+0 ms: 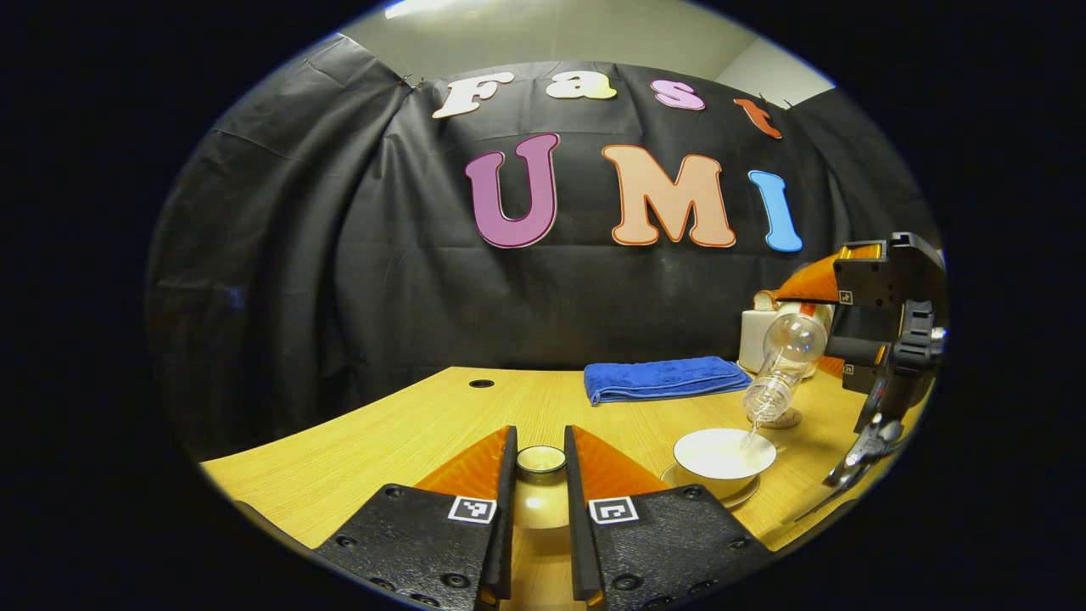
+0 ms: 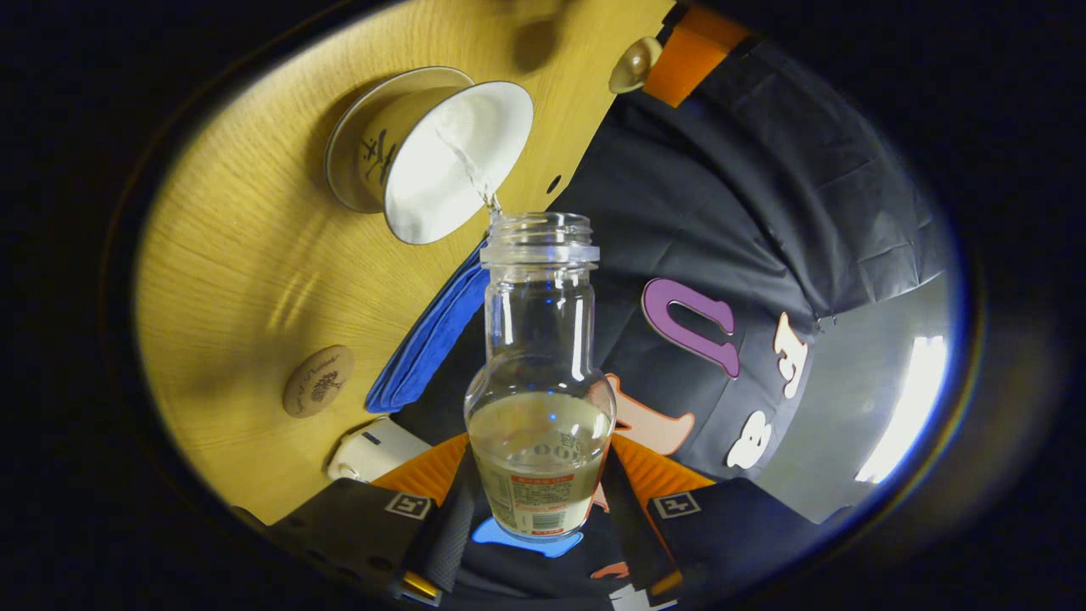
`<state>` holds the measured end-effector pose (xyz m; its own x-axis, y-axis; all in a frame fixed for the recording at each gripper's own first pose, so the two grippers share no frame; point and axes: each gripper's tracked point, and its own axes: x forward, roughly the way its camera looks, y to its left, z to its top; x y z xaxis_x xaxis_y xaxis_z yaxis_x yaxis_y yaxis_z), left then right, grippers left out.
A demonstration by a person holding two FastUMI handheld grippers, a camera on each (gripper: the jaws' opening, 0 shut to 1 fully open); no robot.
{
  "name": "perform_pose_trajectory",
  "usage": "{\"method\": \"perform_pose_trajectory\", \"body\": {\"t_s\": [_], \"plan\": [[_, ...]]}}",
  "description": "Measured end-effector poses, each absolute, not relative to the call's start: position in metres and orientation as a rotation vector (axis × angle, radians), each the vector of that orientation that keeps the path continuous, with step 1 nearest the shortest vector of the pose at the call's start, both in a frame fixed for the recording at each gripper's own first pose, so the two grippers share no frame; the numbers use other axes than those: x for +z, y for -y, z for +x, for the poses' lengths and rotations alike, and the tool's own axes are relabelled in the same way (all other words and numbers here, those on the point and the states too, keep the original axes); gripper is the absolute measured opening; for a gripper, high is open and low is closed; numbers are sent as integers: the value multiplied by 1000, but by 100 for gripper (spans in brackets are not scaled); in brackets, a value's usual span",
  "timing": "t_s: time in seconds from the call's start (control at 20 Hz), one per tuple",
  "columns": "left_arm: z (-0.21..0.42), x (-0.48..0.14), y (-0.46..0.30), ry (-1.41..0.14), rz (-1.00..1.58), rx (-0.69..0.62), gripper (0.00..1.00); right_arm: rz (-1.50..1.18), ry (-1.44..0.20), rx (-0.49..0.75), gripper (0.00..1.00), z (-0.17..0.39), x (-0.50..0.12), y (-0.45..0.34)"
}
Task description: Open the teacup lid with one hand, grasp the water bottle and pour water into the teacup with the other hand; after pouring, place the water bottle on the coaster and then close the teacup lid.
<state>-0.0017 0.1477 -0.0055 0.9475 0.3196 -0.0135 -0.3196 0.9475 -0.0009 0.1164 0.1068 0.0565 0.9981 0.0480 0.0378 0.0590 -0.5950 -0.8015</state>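
While I look along the left gripper (image 1: 540, 475), I see its fingers pinching the teacup lid (image 1: 540, 460), a small round pale piece with a glossy top, held up above the worktop (image 1: 382, 433). Just past it to the right, the teacup (image 1: 724, 456) stands open on its saucer (image 1: 747, 494), white inside with a wide flared rim. Above it the water bottle (image 1: 785, 365) is tipped mouth-down, and a thin stream runs from its neck into the cup. Behind the bottle's mouth I can make out part of the round coaster (image 1: 787, 419); farther back lie a folded blue towel (image 1: 662, 378) and a white box (image 1: 755, 339) against the booth wall.

From the right gripper view I get what that side cannot give me: the right gripper (image 2: 537, 501) is clamped on the labelled lower body of the clear, capless water bottle (image 2: 538, 373), with the remaining water pooled at the base end, near the fingers. The stream leaves the threaded mouth and lands in the teacup (image 2: 450, 161), whose outer wall carries dark brush marks. The coaster (image 2: 317, 381) shows whole here, a wooden disc with a printed design, lying bare beside the blue towel (image 2: 428, 339), well apart from the cup. Far off, the lid (image 2: 632, 64) sits in the other gripper.
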Motion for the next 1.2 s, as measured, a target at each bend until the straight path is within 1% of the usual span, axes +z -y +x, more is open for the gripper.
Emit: {"method": "perform_pose_trajectory", "body": {"t_s": [0.3,0.5,0.6,0.65,0.8,0.9,0.95,1.05,1.1,1.15,1.2], "plan": [[-2,-4,-147,-14,-4,320,25,-2254,134,-23,78,118,61,-107],[-1,-5,-147,-13,-2,320,25,-2176,95,-12,78,116,57,-104],[-2,-4,-147,-13,-1,320,25,-2073,29,-2,77,115,49,-95],[-2,-5,-148,-13,-1,320,25,-2015,0,5,80,112,42,-87],[-2,-5,-148,-12,-1,320,25,-1815,-81,33,77,108,26,-78],[-2,-5,-148,-13,-1,320,25,-1667,-141,40,81,107,16,-72],[-2,-5,-148,-12,-1,320,25,-1591,-165,40,79,105,9,-68],[-1,-5,-148,-13,-1,320,25,-1428,-206,26,79,106,5,-58],[-1,-5,-147,-12,-1,320,25,-1340,-230,15,77,107,1,-53],[-1,-5,-148,-13,-1,320,25,-1245,-259,8,77,109,-2,-46],[-1,-5,-148,-13,-1,320,25,-1149,-280,-4,82,111,-3,-39]]}}
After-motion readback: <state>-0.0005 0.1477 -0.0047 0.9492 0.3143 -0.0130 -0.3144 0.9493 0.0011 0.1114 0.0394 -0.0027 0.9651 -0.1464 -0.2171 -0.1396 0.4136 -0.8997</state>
